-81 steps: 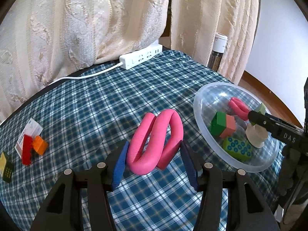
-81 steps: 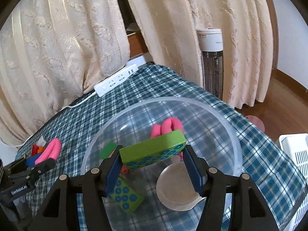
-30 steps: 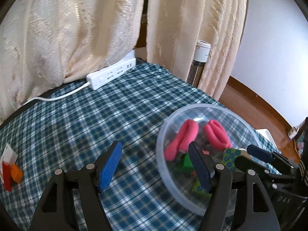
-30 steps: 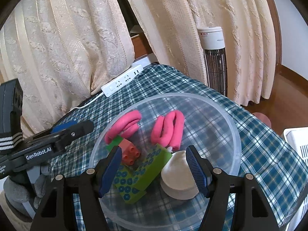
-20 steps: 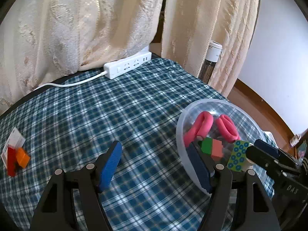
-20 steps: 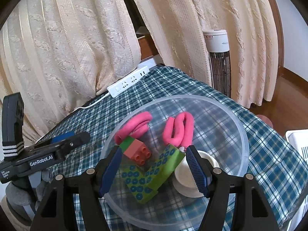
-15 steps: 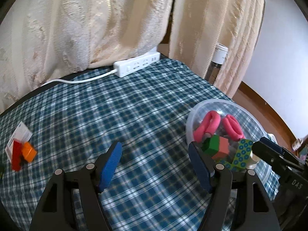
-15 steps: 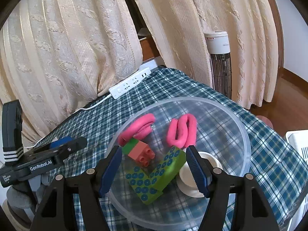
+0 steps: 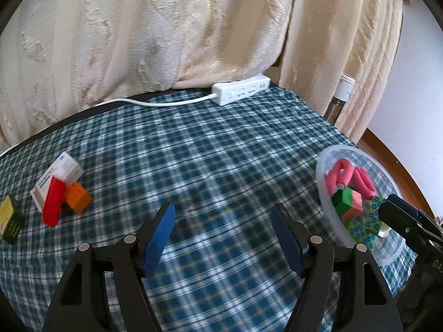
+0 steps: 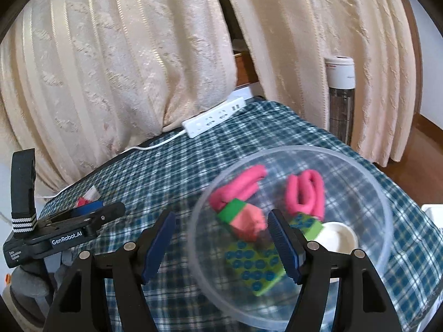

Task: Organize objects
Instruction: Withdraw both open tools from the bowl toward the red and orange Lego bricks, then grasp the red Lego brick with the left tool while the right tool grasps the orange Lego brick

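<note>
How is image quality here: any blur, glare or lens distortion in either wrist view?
Left wrist view: soft motion smear on the checked cloth, fisheye bending at the edges, dark corners. Right wrist view: the bowl and its toys are smeared, the curtain behind stays sharper; daylight glows through it, with no harsh glare.

- Desk (image 9: 210, 166): covered by a blue-green checked cloth.
- Clear bowl (image 9: 326, 210): on the cloth, right of the left gripper (image 9: 224, 232).
- White power strip (image 9: 240, 93): at the far edge, beyond that gripper, cable running left.
- Red block (image 9: 52, 206), orange block (image 9: 78, 200), white box (image 9: 59, 172): clustered together, far left.
- Yellow-black box (image 9: 9, 220): just left of the cluster.
</note>
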Demonstrator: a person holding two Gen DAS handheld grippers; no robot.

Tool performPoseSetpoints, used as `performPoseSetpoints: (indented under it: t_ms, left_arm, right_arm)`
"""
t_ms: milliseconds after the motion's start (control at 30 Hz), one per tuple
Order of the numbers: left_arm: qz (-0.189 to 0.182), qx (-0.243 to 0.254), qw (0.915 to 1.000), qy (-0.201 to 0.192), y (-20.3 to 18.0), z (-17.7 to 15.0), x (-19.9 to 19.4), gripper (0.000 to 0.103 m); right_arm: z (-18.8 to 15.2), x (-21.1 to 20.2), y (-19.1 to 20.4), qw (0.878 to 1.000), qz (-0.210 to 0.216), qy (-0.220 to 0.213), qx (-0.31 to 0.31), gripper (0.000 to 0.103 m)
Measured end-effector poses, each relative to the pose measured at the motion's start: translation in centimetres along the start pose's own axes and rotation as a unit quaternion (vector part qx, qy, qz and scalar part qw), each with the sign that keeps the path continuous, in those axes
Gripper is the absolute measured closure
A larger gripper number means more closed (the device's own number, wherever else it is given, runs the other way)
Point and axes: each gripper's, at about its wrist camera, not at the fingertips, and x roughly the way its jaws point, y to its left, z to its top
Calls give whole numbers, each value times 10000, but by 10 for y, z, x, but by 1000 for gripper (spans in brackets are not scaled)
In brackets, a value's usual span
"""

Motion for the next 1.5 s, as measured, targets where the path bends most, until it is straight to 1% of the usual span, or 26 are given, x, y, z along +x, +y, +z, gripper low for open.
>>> performPoseSetpoints:
  t_ms: [567, 800, 1100, 1333, 1500]
  left_arm:
    - [478, -420, 9980, 23, 76, -14, -17, 30]
    - [789, -675, 9946, 27, 118, -19, -22, 30]
    - [1095, -907, 9898, 43, 163, -19, -21, 30]
    - [1230, -1040, 9869, 103, 189, -19, -13, 30]
    - [1206, -1083, 9867, 108, 200, -16, -6, 30]
  right_arm:
    - [-11, 38, 76, 9958, 554, 452, -567, 30]
    - [-15, 58, 103, 9915, 744, 702, -806, 30]
    - [-16, 79, 138, 9846, 921, 926, -1160, 30]
    - [-15, 97, 163, 9777, 1053, 1132, -1422, 30]
    - [-15, 113, 178, 9729, 1144, 1282, -1549, 30]
